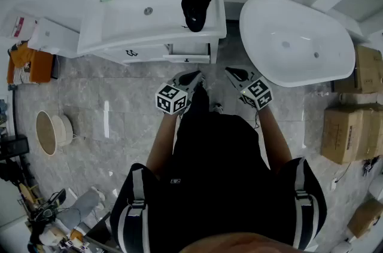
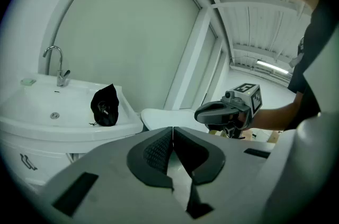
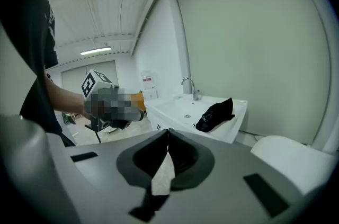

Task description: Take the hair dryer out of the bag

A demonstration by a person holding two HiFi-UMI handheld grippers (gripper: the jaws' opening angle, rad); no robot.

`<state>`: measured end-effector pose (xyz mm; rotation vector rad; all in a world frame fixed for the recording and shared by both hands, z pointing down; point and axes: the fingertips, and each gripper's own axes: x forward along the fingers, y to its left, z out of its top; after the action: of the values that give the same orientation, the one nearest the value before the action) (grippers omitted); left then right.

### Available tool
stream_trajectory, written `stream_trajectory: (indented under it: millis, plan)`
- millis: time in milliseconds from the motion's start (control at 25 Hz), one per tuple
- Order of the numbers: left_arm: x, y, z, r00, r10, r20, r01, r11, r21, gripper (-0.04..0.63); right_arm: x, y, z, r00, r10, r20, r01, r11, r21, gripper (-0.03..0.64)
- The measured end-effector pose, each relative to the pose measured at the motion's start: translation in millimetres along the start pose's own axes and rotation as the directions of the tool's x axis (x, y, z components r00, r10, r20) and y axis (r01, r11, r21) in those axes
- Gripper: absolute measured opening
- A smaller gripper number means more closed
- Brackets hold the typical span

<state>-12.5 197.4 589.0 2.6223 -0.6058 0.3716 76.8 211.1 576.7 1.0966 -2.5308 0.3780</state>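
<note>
Head view: the black bag [image 1: 196,2] is lying on the right end of the white vanity surface [image 1: 173,33], its long axis running away from the person toward the wall. The hair dryer is not showing, presumably inside. The left claw [image 1: 192,79] and right claw [image 1: 235,73] are hovering level with each other, well short of the bag, tips angling inward. The bag is sitting almost straight ahead of the left claw, so that hand is judged nearer. Left gripper view: the jaws are pressing together on nothing, and the bag is appearing ahead and to the left of the claw line. Right gripper view: the jaws are likewise meeting empty, the bag lying ahead and rightward.
</note>
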Motion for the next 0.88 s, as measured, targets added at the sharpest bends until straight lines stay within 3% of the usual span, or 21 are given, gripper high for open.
stream_trajectory:
  millis: [880]
  plan:
    - [13.2,23.2,11.5,1.000,0.017,0.012,-0.017,0.999,-0.028,0.015,15.3,-19.1,-3.0,0.999,0.004,-0.036,-0.003,1.000,0.004,0.058]
